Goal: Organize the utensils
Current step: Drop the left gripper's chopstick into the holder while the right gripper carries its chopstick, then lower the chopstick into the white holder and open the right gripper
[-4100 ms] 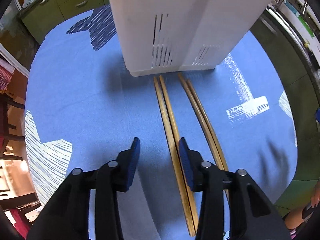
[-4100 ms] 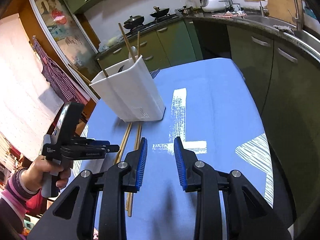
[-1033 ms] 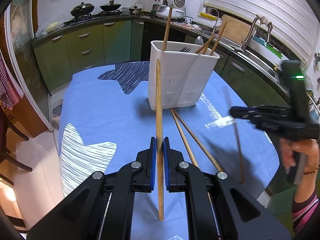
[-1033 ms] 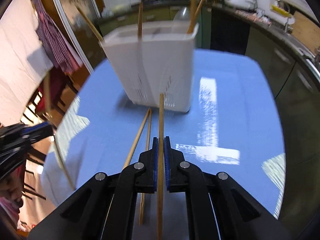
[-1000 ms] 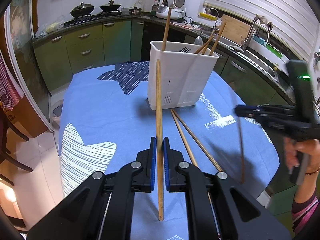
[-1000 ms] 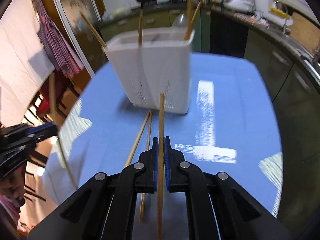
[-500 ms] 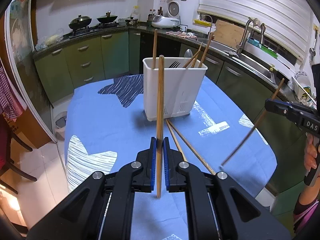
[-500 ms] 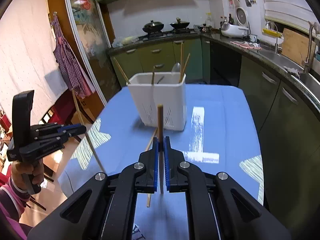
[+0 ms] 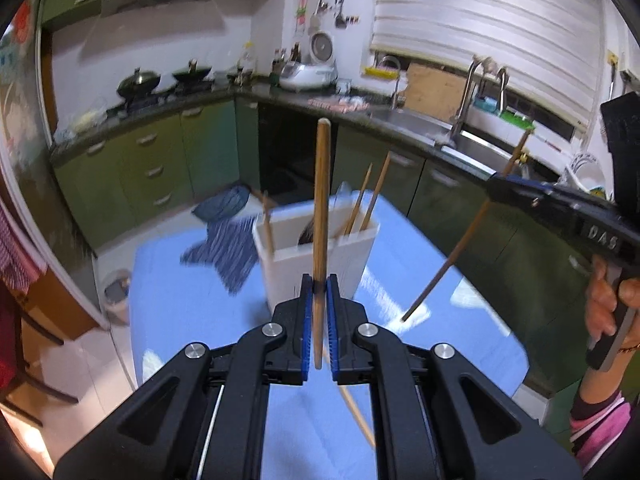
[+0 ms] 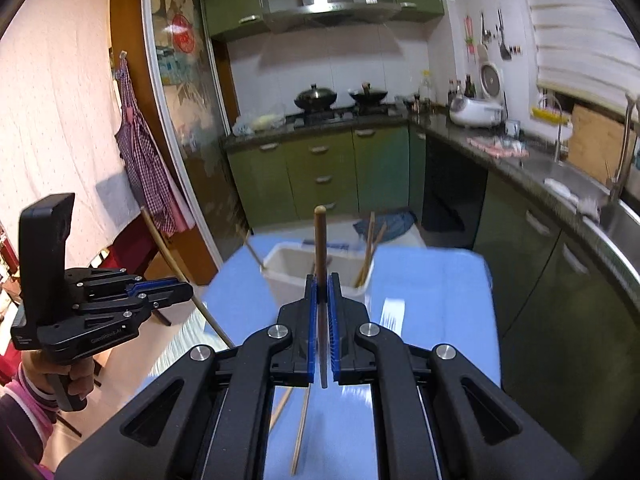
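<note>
Left wrist view: left gripper (image 9: 319, 292) is clamped on a chopstick (image 9: 321, 208), blue pads pinching it below its middle, so most of the length stands up above the jaws and a short tail hangs beneath. Stick is near upright, presumably so it can go end-first into the white utensil holder (image 9: 360, 254), which stands on the blue tablecloth (image 9: 180, 300) just beyond the gripper. Holder already has several sticks leaning in it, and what may be a spoon; blurred. At the right, the right gripper (image 9: 494, 192) carries its own chopstick (image 9: 452, 260) slanted, lower tip over the cloth, apart from the holder. One loose chopstick (image 9: 356, 412) lies on the cloth near the camera.

Right wrist view: right gripper (image 10: 322, 292) is closed on its chopstick, again held nearly vertical. Holder sits directly ahead with its open top showing. Left gripper (image 10: 188, 290) at far left, its stick tilted. Two loose chopsticks (image 10: 300, 432) remain on the cloth below.

Judgement: both sticks are lifted and lined up for dropping in; two are left to collect.
</note>
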`<action>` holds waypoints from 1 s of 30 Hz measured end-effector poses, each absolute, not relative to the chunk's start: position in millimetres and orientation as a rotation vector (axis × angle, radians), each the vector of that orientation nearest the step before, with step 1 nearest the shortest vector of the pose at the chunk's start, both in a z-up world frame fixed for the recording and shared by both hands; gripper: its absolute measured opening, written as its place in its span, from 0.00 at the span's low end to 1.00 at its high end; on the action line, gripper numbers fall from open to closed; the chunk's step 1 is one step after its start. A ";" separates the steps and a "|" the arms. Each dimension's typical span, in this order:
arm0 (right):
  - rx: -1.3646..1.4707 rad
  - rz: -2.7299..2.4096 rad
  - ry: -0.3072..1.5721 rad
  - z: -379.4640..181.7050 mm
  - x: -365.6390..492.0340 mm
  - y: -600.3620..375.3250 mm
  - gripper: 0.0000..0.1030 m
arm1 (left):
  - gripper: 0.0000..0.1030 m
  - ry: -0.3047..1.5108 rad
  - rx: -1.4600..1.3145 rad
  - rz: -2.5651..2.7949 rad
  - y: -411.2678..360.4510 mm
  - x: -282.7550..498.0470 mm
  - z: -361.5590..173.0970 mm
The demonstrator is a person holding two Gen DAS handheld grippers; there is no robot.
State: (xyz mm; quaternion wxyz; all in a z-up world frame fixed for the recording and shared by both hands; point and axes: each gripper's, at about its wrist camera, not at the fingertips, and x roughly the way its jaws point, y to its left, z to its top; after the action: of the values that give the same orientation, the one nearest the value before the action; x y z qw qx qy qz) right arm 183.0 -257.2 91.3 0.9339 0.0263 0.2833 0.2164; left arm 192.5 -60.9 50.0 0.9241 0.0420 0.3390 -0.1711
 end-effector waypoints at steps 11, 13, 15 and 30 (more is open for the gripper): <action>0.066 0.444 0.453 155.1 208.5 -254.3 0.06 | 0.07 0.482 0.099 -0.312 -86.7 230.1 130.7; 0.064 0.428 0.433 162.8 216.8 -253.5 0.06 | 0.07 0.459 0.109 -0.288 -92.1 240.2 130.9; 0.066 0.421 0.423 166.4 226.4 -251.6 0.06 | 0.07 0.457 0.114 -0.269 -96.3 253.3 123.7; 0.106 0.384 0.466 137.8 305.2 -245.3 0.06 | 0.40 0.573 0.091 -0.226 -75.6 284.7 48.8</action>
State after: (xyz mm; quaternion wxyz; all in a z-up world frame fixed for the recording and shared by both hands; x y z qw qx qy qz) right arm 305.2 -245.3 137.8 0.9534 0.0524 0.2293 0.1892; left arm 284.7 -75.6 48.8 0.9519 0.0447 0.2821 -0.1113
